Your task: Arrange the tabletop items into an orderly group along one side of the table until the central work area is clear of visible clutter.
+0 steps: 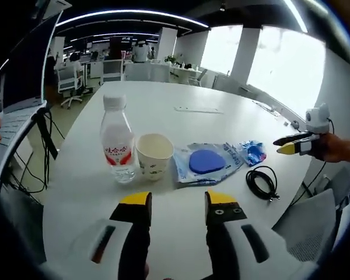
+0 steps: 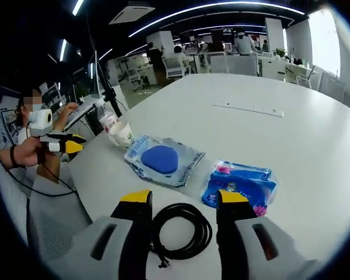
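Cable (image 2: 179, 233) coiled near the desk (image 2: 291, 146) edge, right between the spread right gripper (image 2: 184, 201); worth dropping straight over the coil, pinching several loops; left gripper (image 1: 178, 204) spread too, near bottle (image 1: 117, 143) and cup (image 1: 154, 155).

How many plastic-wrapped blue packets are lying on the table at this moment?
2. The larger clear packet lies right of the paper cup; the smaller blue packet lies just beyond it, near the black cable.

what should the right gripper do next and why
Probably lower the right gripper and close on the cable: its open fingers already frame the coil, the item nearest it in the row with the blue packet.
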Available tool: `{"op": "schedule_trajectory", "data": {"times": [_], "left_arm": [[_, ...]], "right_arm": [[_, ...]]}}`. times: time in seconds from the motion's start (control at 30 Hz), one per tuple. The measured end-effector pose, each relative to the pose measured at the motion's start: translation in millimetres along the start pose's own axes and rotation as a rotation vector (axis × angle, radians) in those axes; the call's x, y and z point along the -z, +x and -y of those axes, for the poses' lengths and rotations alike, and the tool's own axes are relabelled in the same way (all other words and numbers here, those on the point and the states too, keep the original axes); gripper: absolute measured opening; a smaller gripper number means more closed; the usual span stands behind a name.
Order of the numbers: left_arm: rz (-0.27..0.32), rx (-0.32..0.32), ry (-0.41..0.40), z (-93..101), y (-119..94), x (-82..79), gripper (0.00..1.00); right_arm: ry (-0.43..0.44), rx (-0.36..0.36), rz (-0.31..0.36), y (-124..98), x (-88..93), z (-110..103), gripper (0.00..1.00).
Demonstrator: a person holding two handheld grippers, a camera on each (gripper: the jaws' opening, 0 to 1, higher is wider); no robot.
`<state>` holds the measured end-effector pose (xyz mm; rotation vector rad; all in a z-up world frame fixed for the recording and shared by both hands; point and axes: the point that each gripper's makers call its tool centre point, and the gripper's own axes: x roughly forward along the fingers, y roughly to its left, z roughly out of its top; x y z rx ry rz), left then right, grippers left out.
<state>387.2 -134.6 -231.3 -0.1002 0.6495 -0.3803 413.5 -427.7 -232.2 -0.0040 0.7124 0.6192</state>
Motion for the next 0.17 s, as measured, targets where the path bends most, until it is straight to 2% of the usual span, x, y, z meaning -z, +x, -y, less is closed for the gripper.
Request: {"op": "schedule_trajectory", "data": {"times": [0.17], "left_arm": [[0.002, 0.003, 0.000, 0.0, 0.3, 0.0, 0.36]], "right_arm": [[0.001, -0.007, -0.007, -2.0, 5.2, -4.4, 0.46]]}}
